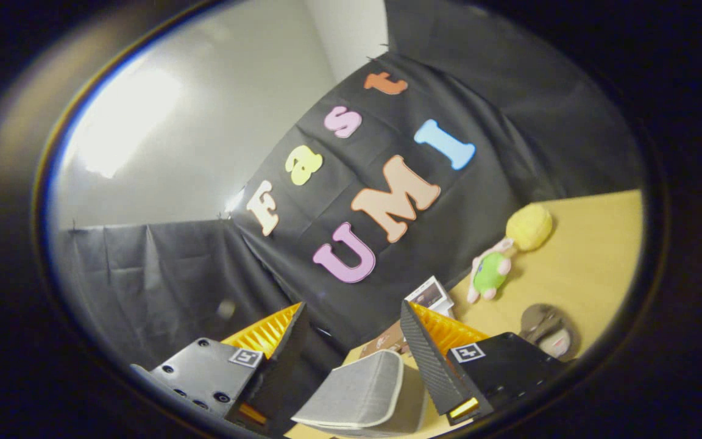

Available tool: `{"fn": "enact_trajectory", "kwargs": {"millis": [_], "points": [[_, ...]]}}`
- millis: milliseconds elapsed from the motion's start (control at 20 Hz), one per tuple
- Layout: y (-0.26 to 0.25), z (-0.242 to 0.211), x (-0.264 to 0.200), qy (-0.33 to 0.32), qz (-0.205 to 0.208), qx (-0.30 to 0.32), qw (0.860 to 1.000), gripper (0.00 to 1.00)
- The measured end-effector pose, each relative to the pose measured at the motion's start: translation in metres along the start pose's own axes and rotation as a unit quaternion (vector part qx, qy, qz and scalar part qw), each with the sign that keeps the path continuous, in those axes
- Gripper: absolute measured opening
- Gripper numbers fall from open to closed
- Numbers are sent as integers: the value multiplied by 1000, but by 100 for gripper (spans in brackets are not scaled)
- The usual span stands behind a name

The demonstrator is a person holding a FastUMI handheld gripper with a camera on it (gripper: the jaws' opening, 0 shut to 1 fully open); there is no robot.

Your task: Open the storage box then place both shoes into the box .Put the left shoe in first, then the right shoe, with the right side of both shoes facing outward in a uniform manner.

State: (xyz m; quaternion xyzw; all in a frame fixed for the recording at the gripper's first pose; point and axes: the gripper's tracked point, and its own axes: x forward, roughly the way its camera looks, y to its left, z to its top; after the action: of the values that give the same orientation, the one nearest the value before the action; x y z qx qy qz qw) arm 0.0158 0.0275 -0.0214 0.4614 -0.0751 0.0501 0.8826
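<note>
A grey shoe (363, 390) with a pale sole sits between my fingers, close to the camera, and it looks lifted off the wooden table (595, 262). My gripper (352, 308) is shut on this shoe, and both fingers lie against its sides. The whole view is tilted. The second shoe (549, 332) lies on the table beyond the right finger (427, 360), its opening facing me. A brown, box-like thing (384, 342) shows just ahead of the held shoe, mostly hidden by it.
A plush toy (490, 273) with a yellow round head (529, 225) lies on the table by the black cloth wall (509, 122). A small printed card (430, 296) stands next to the wall beyond the right finger.
</note>
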Motion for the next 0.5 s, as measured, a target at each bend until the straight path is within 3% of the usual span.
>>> {"fn": "enact_trajectory", "kwargs": {"millis": [200,500], "points": [[-12,-43,2,-23,-26,138,990,94],[-40,-110,4,-17,-110,215,970,92]]}}
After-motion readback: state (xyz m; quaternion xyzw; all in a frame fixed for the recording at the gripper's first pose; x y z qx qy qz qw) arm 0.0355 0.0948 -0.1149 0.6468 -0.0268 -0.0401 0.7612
